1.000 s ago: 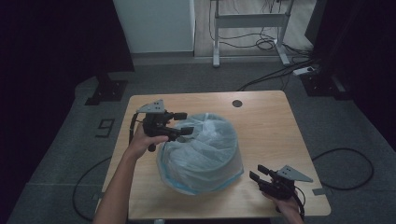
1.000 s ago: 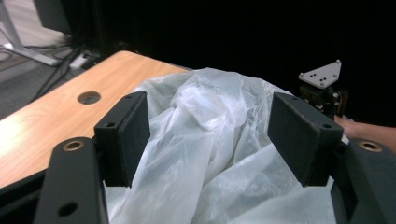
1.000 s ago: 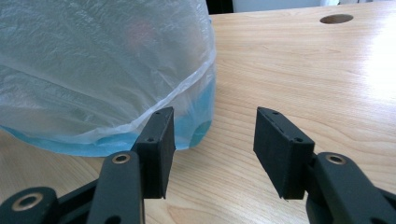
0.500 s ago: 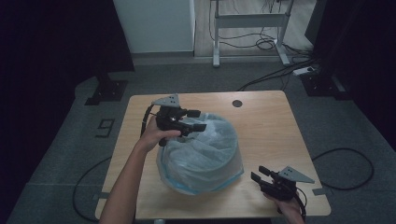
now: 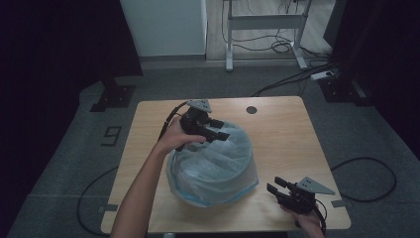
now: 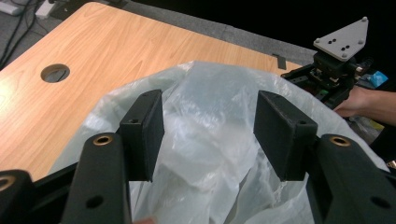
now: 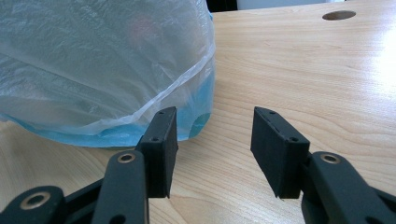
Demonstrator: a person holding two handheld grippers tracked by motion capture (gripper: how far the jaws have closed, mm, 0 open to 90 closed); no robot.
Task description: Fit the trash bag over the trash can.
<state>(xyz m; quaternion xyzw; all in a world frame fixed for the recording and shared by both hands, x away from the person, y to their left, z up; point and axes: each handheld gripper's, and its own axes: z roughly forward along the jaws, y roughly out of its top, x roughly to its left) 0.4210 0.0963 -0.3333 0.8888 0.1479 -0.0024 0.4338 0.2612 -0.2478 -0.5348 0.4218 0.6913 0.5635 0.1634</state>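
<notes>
A translucent plastic bag [image 5: 213, 163] drapes over a blue bin [image 5: 198, 201] in the middle of the wooden table [image 5: 282, 134]. My left gripper [image 5: 224, 130] hovers over the bag's far rim, pointing right. In the left gripper view its jaws [image 6: 209, 126] straddle a raised fold of the bag [image 6: 210, 93]; they have just been closing, but a gap remains on both sides, so it is open. My right gripper [image 5: 273, 184] rests near the front right corner, open [image 7: 212, 140] and empty, aimed at the bag [image 7: 93, 60] and the bin's blue base [image 7: 201, 112].
A round cable hole [image 5: 251, 109] sits near the table's far edge. Behind the table stand a desk frame [image 5: 265, 22] and a white panel [image 5: 163, 27], and cables [image 5: 297, 77] cross the floor. A black cable [image 5: 366, 171] loops on the floor at right.
My left gripper has moved right along the far side of the bag, and its jaws stand narrower. The right gripper has stayed where it was.
</notes>
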